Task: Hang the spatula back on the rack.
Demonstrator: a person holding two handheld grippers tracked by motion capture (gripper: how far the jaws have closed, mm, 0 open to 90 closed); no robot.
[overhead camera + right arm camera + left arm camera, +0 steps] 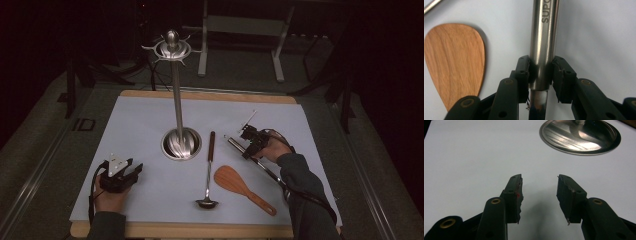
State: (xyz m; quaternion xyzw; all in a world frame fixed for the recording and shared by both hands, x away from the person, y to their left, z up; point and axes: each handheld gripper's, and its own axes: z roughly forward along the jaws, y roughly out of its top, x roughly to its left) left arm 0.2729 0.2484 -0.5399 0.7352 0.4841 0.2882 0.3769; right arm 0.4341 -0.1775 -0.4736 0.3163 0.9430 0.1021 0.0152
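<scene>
overhead, in the high view, a pale blue mat (150, 125) covers a wooden board (200, 95). a tall steel utensil stand with a round base and hooked crown (178, 100) rises at the middle of the mat. a steel ladle with a dark handle (209, 170) lies just beside the stand's base, bowl toward the near edge. a wooden spatula with a rounded blade (240, 187) lies next to the ladle, near the near edge. a long steel-handled utensil (250, 155) lies slanted toward the right edge, and the right gripper (248, 141) sits on it, clamped around its handle. the left gripper (125, 172) rests near the near left corner, well apart from every utensil.

next, in the left gripper view, the left gripper (539, 192) has its jaws spread wide with bare mat (474, 157) between them; the stand's shiny round base (579, 137) lies ahead, apart from the jaws.

finally, in the right gripper view, the right gripper (541, 72) has both pads pressed against the round steel handle (544, 45), which runs straight up between the jaws and bears lettering. the wooden spatula's blade (454, 62) lies flat on the mat (599, 37) beside that handle, not touching it.
</scene>
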